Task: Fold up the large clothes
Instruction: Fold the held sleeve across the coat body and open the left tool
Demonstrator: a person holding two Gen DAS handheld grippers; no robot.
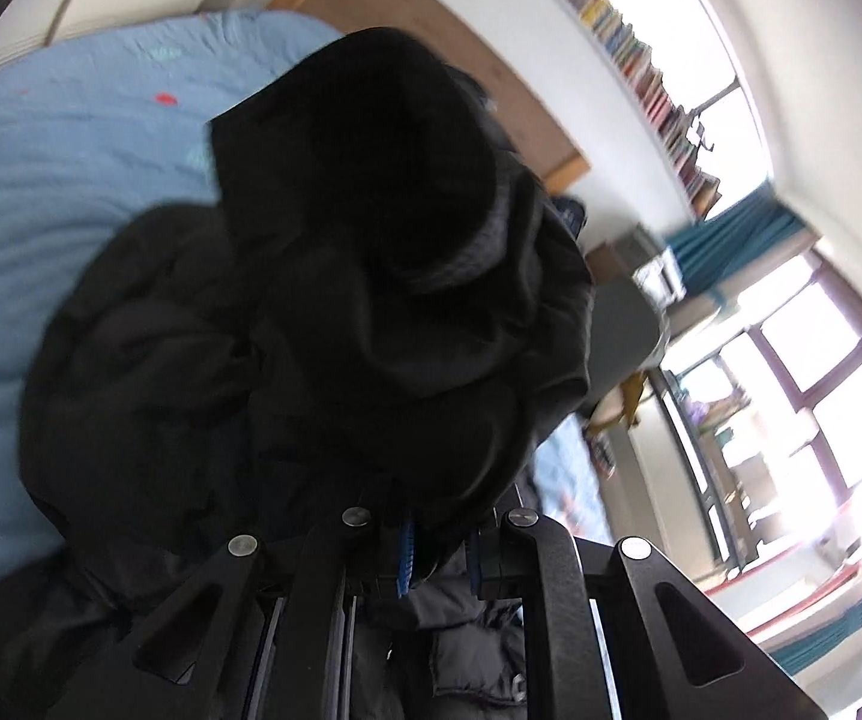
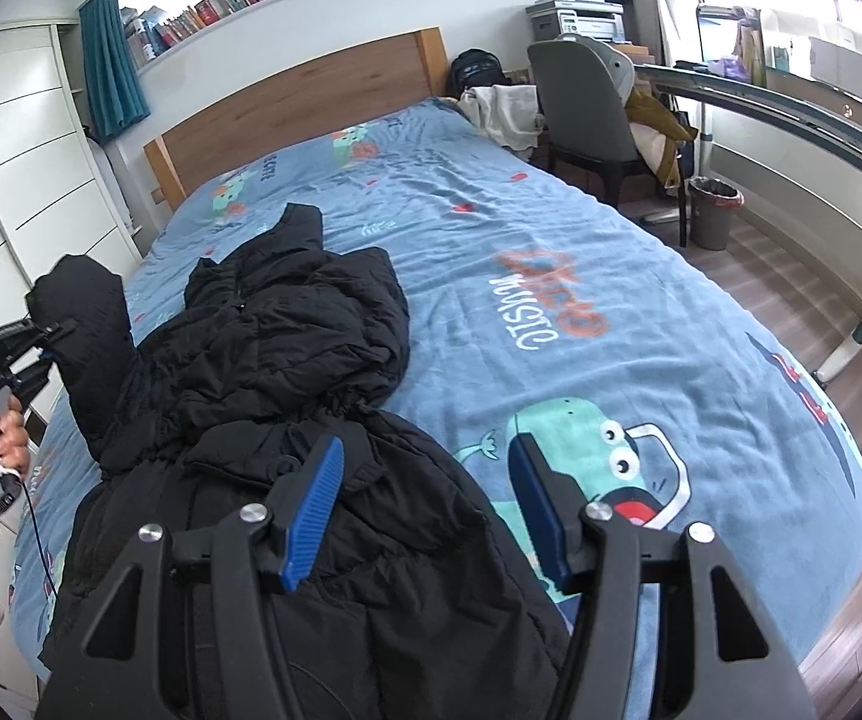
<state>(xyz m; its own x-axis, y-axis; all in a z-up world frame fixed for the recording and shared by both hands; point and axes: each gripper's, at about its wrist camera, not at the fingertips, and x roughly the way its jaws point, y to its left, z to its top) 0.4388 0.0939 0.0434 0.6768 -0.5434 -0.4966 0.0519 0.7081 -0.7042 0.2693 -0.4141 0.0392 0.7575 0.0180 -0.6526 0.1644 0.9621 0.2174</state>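
- While my left gripper (image 1: 437, 546) is clamped on the sleeve (image 2: 92, 324) of the black puffer jacket (image 2: 287, 372), with the cuff bunched up in front of its lens, I judge the step in hand to be carrying that sleeve across the jacket's body.
- The jacket lies lengthwise on the blue bed cover (image 2: 641, 276), on the side toward the white wardrobe (image 2: 23, 180), collar toward the wooden headboard (image 2: 311, 96), hem nearest my right gripper (image 2: 425, 510).
- That right gripper hangs over the hem with its blue pads (image 2: 314, 510) spread wide and nothing between them.
- To do this well, I would keep the grip near the cuff and lift high enough that the padded sleeve clears the torso instead of dragging it.
- I would lay the sleeve flat across the chest, away from the wardrobe side, and let go only once it rests.
- The free gripper could pin the hem so the bulky body does not slide on the cover.
- Puffy fabric likely springs back, so I would press the fold down.
- The left view is blurred; I cannot tell how much fabric sits in the jaws.
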